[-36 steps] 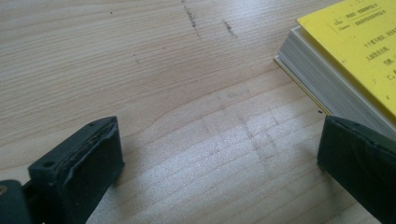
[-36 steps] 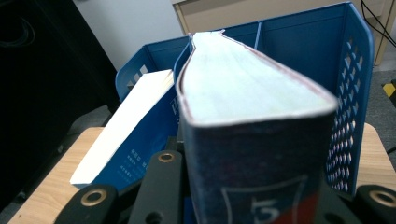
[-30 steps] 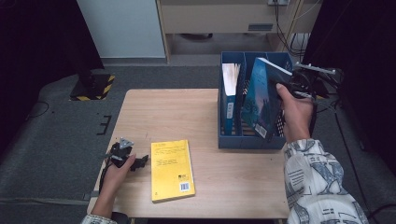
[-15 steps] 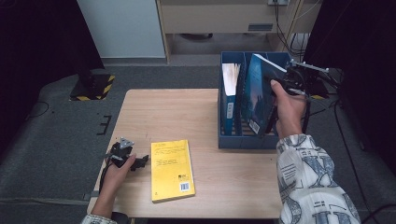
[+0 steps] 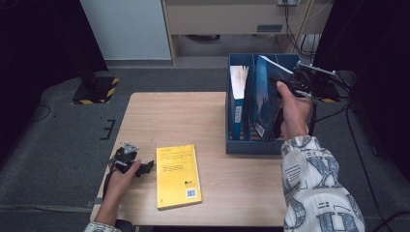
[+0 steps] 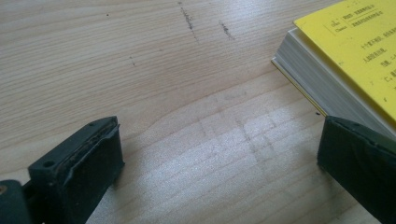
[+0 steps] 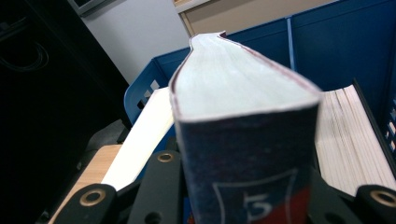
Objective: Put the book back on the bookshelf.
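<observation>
Pale matt wood table; glossy yellow paper book

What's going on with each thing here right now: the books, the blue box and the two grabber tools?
Dark blue book: upright, tilted, clamped by the right gripper, partly in the blue box.
Yellow book: lying flat on the table, closed, not held.
Blue box: standing on the table, holding other upright books.
Left gripper: open, resting on the table beside the yellow book.
Right gripper: shut on the dark blue book.
</observation>
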